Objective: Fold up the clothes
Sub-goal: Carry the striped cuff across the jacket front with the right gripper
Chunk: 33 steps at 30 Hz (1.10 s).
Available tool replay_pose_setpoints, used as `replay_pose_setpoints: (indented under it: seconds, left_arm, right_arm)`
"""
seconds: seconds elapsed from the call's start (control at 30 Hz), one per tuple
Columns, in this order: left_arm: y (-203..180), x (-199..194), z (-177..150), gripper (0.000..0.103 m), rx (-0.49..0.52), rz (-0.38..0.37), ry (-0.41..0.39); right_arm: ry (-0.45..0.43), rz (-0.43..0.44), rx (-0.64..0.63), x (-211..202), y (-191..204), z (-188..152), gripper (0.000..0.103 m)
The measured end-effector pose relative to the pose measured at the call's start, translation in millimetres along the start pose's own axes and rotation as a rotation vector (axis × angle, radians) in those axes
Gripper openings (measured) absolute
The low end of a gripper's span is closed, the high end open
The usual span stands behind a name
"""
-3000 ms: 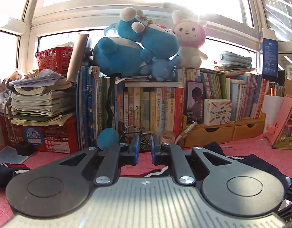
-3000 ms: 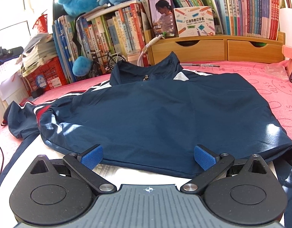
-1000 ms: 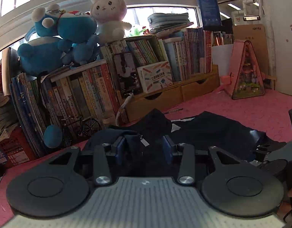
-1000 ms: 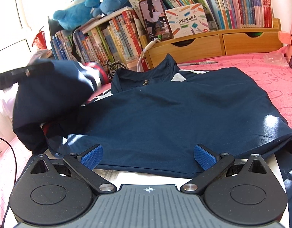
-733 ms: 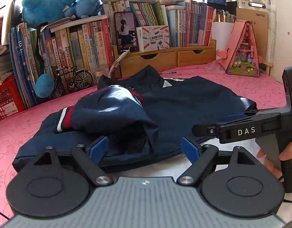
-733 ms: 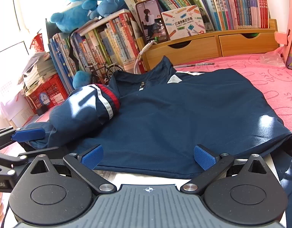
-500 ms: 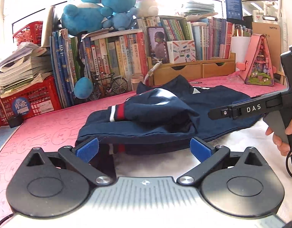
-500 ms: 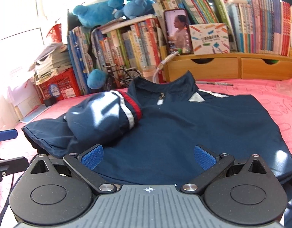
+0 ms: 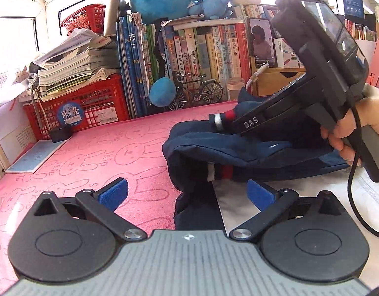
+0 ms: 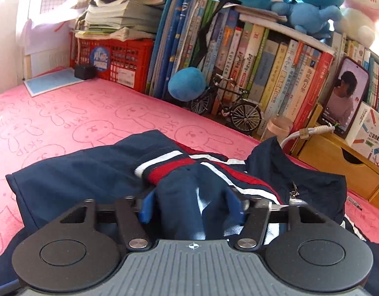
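Right claw [image 10: 192, 207] closing on bunched navy jacket [image 10: 90, 172] sleeve.

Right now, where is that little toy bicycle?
The toy bicycle stands at the back of the pink table cover, against the row of books, just right of the blue plush ball in the right wrist view.

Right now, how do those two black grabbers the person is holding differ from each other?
The left gripper stands wide open, nothing pressed between its blue pads; the right gripper has its jaws closing around a bunched fold of the navy jacket. The left one sits over the jacket's edge and the pink mat; the right one is over the middle of the jacket, near the red and white stripes. Both are black with blue pads.
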State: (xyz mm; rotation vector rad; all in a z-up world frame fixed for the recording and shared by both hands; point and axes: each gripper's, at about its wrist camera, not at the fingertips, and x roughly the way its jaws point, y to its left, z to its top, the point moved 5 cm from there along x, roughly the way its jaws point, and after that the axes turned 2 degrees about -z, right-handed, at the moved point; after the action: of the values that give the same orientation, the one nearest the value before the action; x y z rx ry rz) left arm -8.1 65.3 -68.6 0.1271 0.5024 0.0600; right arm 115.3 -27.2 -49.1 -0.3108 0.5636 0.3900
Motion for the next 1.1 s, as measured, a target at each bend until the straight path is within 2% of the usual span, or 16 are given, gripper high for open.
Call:
replay_pose_setpoints:
  seconds: [0.1, 0.23, 0.33, 0.43, 0.5, 0.57, 0.63, 0.67, 0.7, 0.77, 0.8, 0.93, 0.97, 1.0, 1.03, 1.1]
  left_arm:
    - [3, 9, 4, 0.103, -0.018, 0.023, 0.005]
    - [11, 18, 5, 0.103, -0.065, 0.062, 0.022]
    - [17, 23, 0, 0.103, -0.104, 0.061, 0.058]
    - [21, 26, -4, 0.103, -0.137, 0.063, 0.091]
    - [23, 24, -7, 0.103, -0.141, 0.068, 0.099]
    - [26, 19, -9, 0.103, -0.132, 0.073, 0.101]
    - [28, 13, -8, 0.103, -0.117, 0.085, 0.093]
    - [30, 10, -7, 0.103, -0.109, 0.091, 0.088]
    - [31, 7, -4, 0.103, -0.104, 0.085, 0.079]
    - [31, 4, 1, 0.103, -0.091, 0.075, 0.063]
    - [29, 6, 4, 0.103, -0.079, 0.078, 0.062]
    - [19, 20, 11, 0.103, -0.034, 0.106, 0.069]
    - [17, 26, 10, 0.103, -0.033, 0.113, 0.082]
    - [15, 33, 10, 0.103, -0.031, 0.120, 0.095]
    - [13, 38, 8, 0.103, -0.037, 0.123, 0.106]
    - [12, 47, 4, 0.103, -0.052, 0.134, 0.130]
  right_arm:
    - [-0.050, -0.042, 0.147, -21, -47, -2, 0.033]
    - [-0.163, -0.132, 0.341, -75, -130, -22, 0.033]
    - [-0.153, -0.223, 0.435, -96, -185, -56, 0.033]
    - [-0.027, -0.274, 0.494, -87, -217, -101, 0.033]
    - [0.039, -0.283, 0.528, -81, -224, -127, 0.033]
    - [0.085, -0.228, 0.579, -77, -222, -149, 0.033]
    - [0.081, -0.194, 0.613, -82, -220, -158, 0.039]
    - [0.068, -0.185, 0.627, -87, -221, -160, 0.046]
    - [0.055, -0.177, 0.641, -92, -221, -162, 0.060]
    - [0.025, -0.161, 0.670, -102, -222, -163, 0.076]
    - [0.015, -0.158, 0.679, -105, -222, -162, 0.079]
    - [0.044, -0.139, 0.622, -105, -209, -154, 0.086]
    - [0.065, -0.134, 0.597, -101, -203, -155, 0.090]
    - [0.090, -0.121, 0.574, -94, -197, -155, 0.100]
    - [0.116, -0.108, 0.553, -87, -191, -156, 0.103]
    - [0.120, -0.125, 0.506, -75, -179, -158, 0.101]
